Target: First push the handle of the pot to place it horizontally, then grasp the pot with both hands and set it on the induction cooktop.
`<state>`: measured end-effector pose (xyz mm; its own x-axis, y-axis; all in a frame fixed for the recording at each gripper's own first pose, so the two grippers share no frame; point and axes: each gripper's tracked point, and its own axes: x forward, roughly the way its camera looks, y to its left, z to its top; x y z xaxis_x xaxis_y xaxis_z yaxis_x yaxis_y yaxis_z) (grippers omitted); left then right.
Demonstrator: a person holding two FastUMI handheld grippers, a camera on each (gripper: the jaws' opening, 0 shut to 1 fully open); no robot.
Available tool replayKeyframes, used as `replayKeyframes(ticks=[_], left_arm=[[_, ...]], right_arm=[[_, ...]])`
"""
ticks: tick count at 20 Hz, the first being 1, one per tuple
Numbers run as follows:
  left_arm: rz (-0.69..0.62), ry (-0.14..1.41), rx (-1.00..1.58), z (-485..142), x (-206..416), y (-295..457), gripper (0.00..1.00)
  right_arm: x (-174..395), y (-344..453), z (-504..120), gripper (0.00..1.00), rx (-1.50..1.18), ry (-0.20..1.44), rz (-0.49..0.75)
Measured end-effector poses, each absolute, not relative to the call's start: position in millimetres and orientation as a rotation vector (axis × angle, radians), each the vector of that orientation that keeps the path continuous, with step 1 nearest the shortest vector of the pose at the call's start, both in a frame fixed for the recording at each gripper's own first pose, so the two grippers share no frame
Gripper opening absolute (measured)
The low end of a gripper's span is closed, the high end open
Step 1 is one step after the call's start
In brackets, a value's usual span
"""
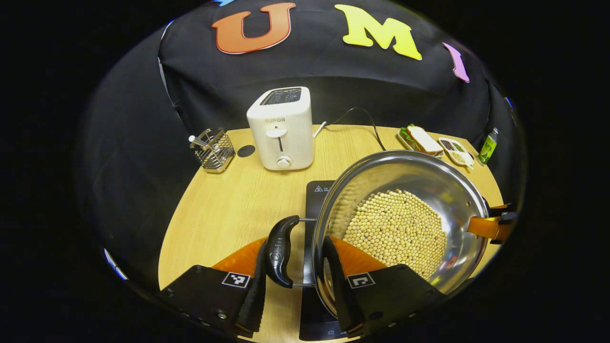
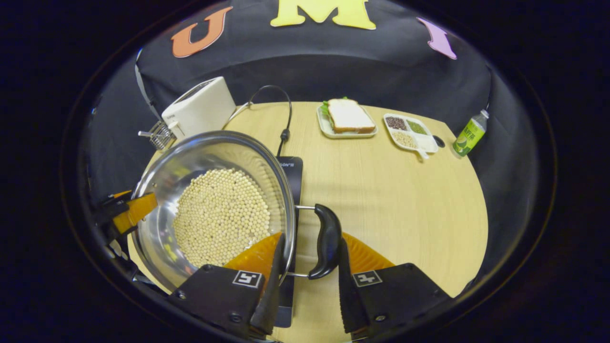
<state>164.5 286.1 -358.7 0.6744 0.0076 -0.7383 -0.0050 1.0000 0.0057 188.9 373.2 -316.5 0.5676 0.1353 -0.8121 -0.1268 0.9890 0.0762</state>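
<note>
My left gripper (image 1: 294,290) and right gripper (image 2: 309,295) each straddle a pot (image 1: 410,190) handle, jaws apart, pot over the cooktop (image 1: 317,195).

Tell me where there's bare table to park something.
Bare wood lies right of the pot, in front of the sandwich plate and seed tray; also between the toaster and cooktop. Crowded along the back edge.

in the left gripper view the pot (image 1: 400,228) sat centre-right over the cooktop (image 1: 317,200), toaster (image 1: 282,127) and rack (image 1: 213,150) above left, sandwich (image 1: 421,139) upper right.
</note>
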Motion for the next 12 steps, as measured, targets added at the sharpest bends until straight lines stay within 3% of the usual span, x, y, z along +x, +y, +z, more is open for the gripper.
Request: replayKeyframes(ticks=[6, 7, 8, 12], left_arm=[[-0.016, 0.816, 0.011, -359.6, 167.2, 285.0, 0.60], [-0.016, 0.817, 0.011, -359.7, 166.7, 285.9, 0.70], [-0.018, 0.815, 0.011, -359.8, 167.3, 285.7, 0.60], [-0.039, 0.788, 0.030, -358.4, 167.6, 285.7, 0.64]], right_arm=[[186.2, 373.9, -317.8, 0.53, 0.035, 0.952, 0.127], [185.4, 374.4, -318.0, 0.54, 0.041, 0.952, 0.124], [185.4, 374.0, -318.1, 0.54, 0.042, 0.954, 0.123], [185.3, 371.3, -317.8, 0.56, 0.081, 0.945, 0.115]])
